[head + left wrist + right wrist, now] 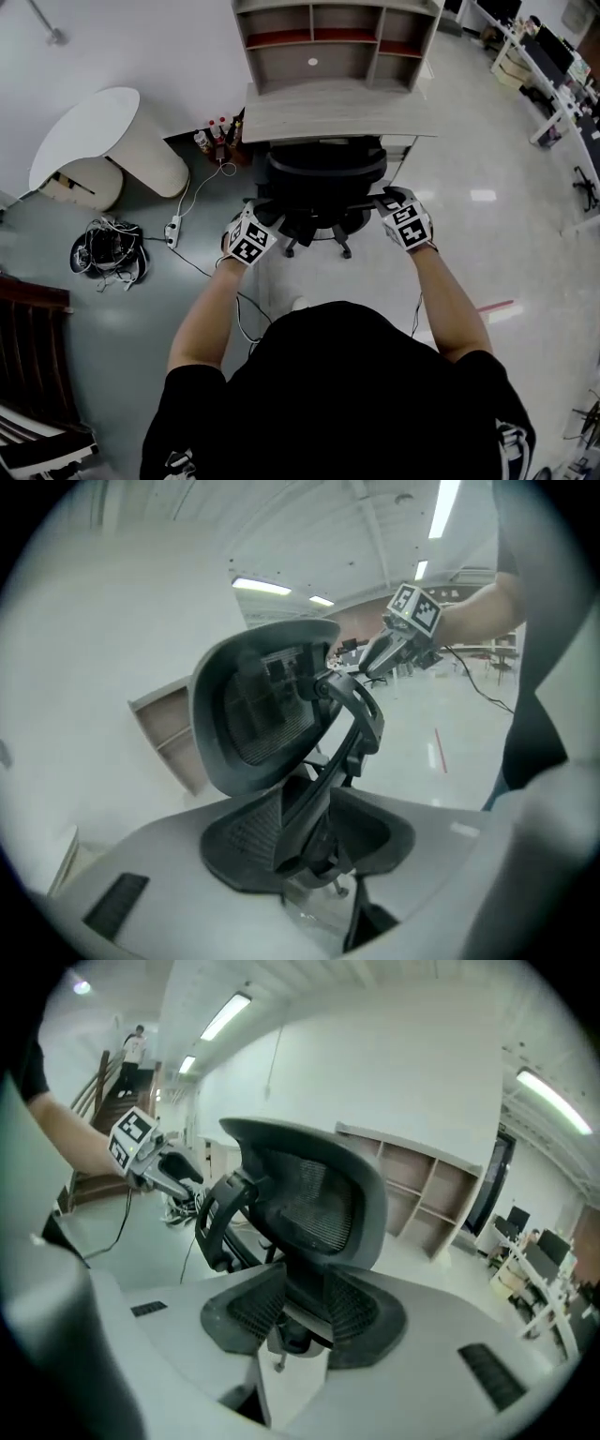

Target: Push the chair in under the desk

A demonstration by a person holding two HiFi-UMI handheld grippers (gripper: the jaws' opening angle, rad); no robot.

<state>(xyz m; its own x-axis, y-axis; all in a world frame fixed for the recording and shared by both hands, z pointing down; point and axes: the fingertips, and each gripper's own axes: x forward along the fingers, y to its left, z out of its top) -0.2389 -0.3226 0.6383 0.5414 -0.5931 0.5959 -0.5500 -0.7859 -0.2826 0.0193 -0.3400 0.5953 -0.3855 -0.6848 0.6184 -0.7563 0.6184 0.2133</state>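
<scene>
- Black mesh chair (323,183) stands between the two grippers, its front tucked under the pale desk (337,117) just beyond them.
- Left gripper (265,223) sits beside the chair's left side, jaws partly apart, holding nothing.
- Right gripper (391,203) sits beside the chair's right side, jaws likewise apart and empty.
- Cable tangle (108,253) lies well left of the left gripper.
</scene>
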